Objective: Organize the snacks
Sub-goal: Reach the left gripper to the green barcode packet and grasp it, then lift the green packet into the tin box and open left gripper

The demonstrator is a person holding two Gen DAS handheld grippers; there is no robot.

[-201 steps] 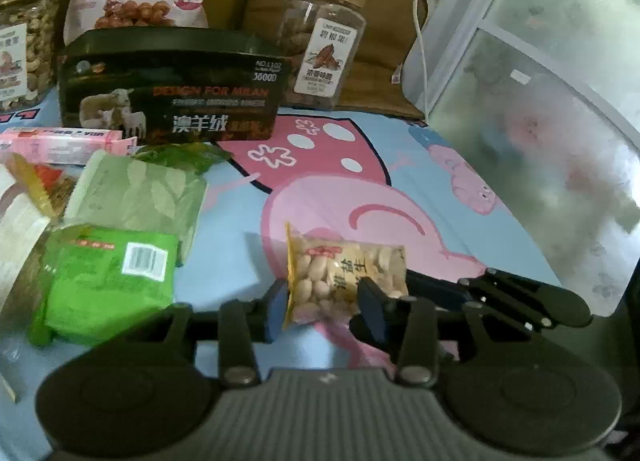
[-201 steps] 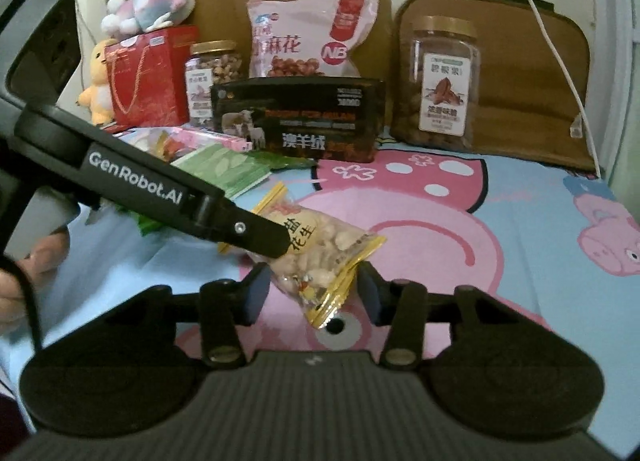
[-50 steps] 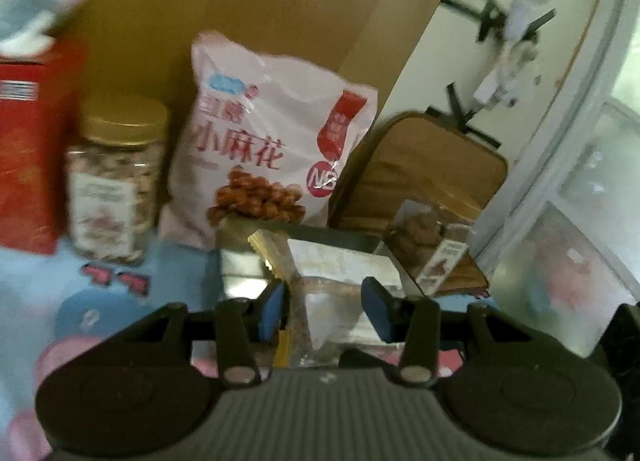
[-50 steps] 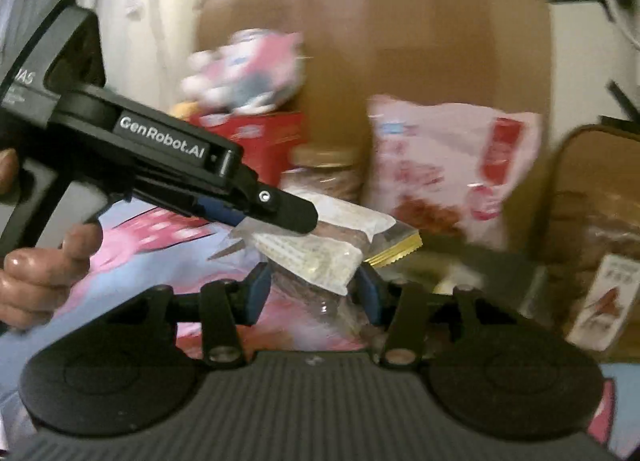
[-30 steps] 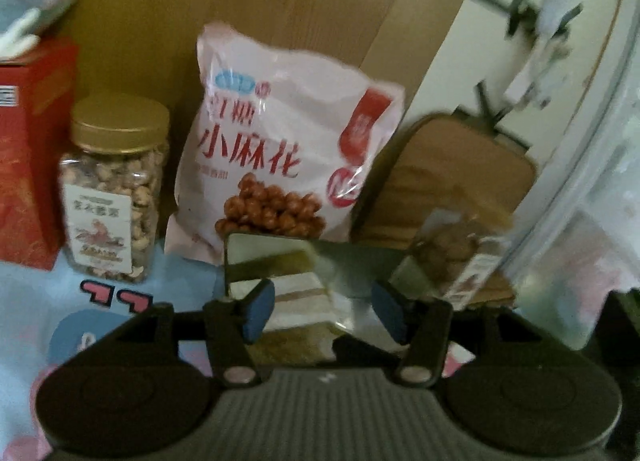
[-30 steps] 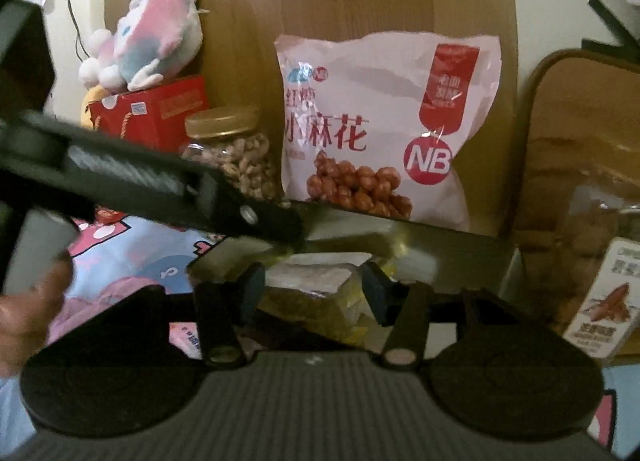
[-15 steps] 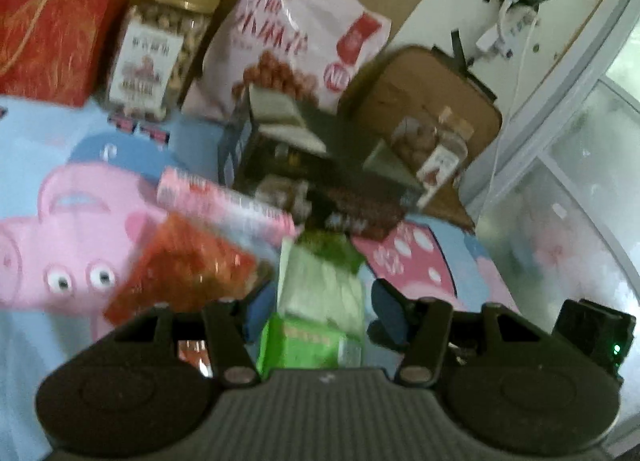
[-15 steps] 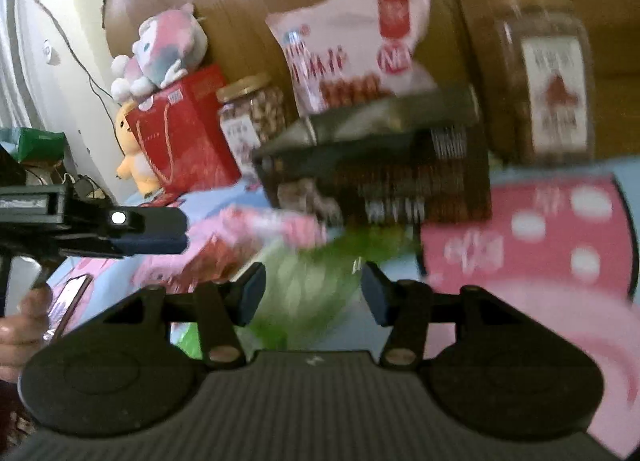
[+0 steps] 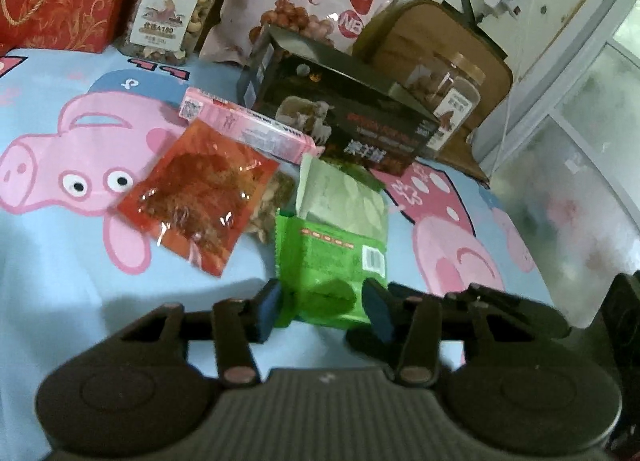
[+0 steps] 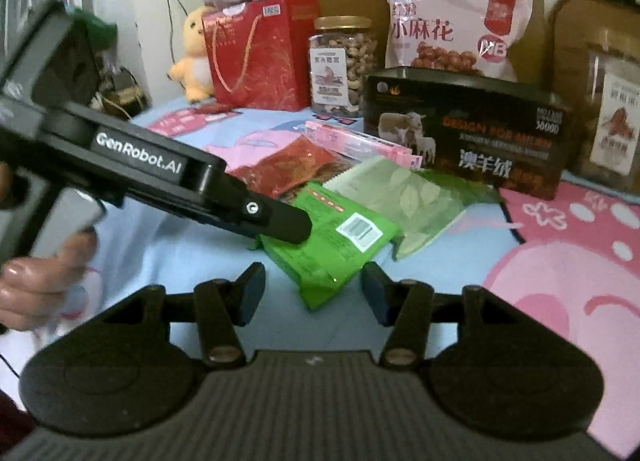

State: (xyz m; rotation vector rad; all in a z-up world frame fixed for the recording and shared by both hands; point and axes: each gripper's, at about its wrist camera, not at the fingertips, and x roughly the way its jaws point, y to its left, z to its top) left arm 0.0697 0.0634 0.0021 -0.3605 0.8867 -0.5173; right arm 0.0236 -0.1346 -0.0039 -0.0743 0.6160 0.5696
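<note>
On the cartoon-pig sheet (image 9: 60, 245): bright green foil snack packet (image 9: 332, 261), beside pale green leaf-print pouch (image 9: 344, 201).
Left gripper (image 9: 324, 311): jaws closing around packet's near end.
Right gripper (image 10: 312, 293): jaws closing, packet corner between, untouched.

A green packet (image 9: 332, 257) lies flat, barcode up, overlapping a pale leaf-print packet (image 9: 344, 197). A red packet (image 9: 200, 193) lies beside them

Both wrist cameras looked forward and down from low, close range. Left view faced the green packet (image 9: 332, 261) centre-frame; right view saw it from farther right. Both shared the dark box (image 9: 340, 113) in the upper frame.
</note>
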